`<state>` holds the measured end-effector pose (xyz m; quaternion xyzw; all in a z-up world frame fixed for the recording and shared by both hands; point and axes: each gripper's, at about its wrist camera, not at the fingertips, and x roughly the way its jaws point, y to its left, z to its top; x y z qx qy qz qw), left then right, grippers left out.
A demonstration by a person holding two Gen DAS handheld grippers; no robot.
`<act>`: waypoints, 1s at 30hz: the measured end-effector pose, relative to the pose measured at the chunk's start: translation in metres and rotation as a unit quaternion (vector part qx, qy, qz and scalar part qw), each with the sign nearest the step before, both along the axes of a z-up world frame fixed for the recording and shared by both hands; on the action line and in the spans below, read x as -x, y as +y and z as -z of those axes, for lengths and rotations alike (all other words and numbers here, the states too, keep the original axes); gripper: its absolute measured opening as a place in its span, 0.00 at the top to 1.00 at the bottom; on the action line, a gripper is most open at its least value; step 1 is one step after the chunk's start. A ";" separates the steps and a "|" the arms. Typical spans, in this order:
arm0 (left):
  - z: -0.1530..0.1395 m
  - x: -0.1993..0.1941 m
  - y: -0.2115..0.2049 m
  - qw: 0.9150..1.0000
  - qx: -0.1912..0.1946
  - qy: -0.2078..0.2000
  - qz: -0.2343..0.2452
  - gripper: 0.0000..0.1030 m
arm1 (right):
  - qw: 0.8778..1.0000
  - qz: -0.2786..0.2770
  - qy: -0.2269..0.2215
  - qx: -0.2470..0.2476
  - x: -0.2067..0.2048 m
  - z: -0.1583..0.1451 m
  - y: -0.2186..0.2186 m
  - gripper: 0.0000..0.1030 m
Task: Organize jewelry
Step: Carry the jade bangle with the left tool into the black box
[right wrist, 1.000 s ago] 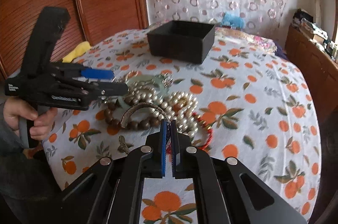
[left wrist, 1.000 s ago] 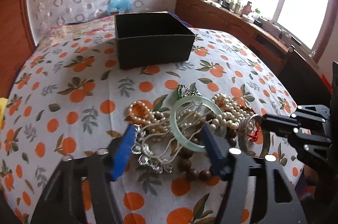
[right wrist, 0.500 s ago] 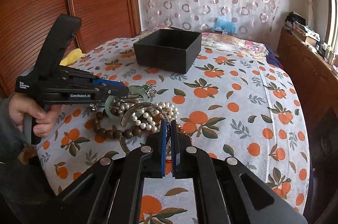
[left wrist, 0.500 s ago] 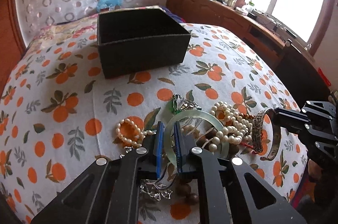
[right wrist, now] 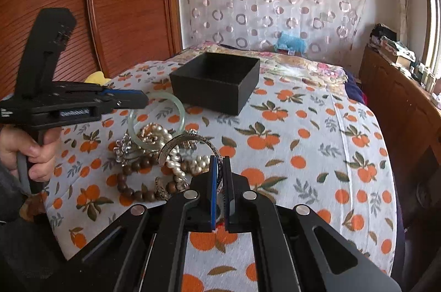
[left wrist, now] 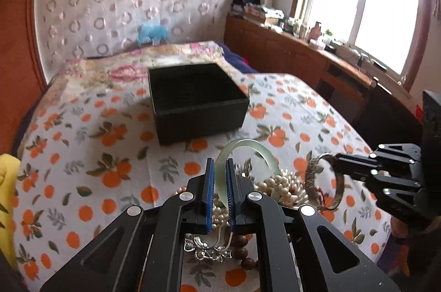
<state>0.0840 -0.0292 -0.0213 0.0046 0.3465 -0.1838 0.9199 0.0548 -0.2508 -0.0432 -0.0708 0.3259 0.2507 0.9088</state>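
The left gripper (left wrist: pixel 219 191) is squeezed tight on a pale green bangle (left wrist: pixel 249 151). The bangle stands up between the two blue pads and its far side is lifted above the bed. From the right wrist view the same green ring (right wrist: pixel 176 110) hangs off the tip of that gripper, and its low edge sits right by the pile of jewelry.

The right gripper (right wrist: pixel 219 191) is pinched shut on a silver cuff bracelet (right wrist: pixel 187 140). The cuff curves up and to the left from the pads, over the pearls. In the left wrist view the cuff (left wrist: pixel 312 176) is held up in the air at the tip of the right gripper (left wrist: pixel 337 168).

Under both rings lies a heap on the bed cover with orange fruit on it (right wrist: pixel 303 143). There are white pearls (right wrist: pixel 154 132), brown wooden beads (right wrist: pixel 132 190) and a shiny silver hair comb (left wrist: pixel 205 249), all touching each other.

A black open box (left wrist: pixel 198 104) sits farther back on the bed, apart from the heap. A hand (right wrist: pixel 30 151) grips the handle of the left gripper
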 end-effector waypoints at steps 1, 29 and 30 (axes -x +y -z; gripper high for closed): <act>-0.004 0.001 0.001 1.000 0.003 -0.005 -0.001 0.93 | 1.000 0.000 -0.001 0.000 -0.001 -0.001 0.000 0.96; -0.037 -0.040 0.034 0.998 -0.005 -0.038 -0.056 0.93 | 0.999 0.007 -0.045 0.022 -0.107 -0.034 0.042 0.96; -0.038 -0.044 0.035 0.998 -0.006 -0.038 -0.058 0.93 | 0.999 0.009 -0.043 0.022 -0.119 -0.034 0.047 0.96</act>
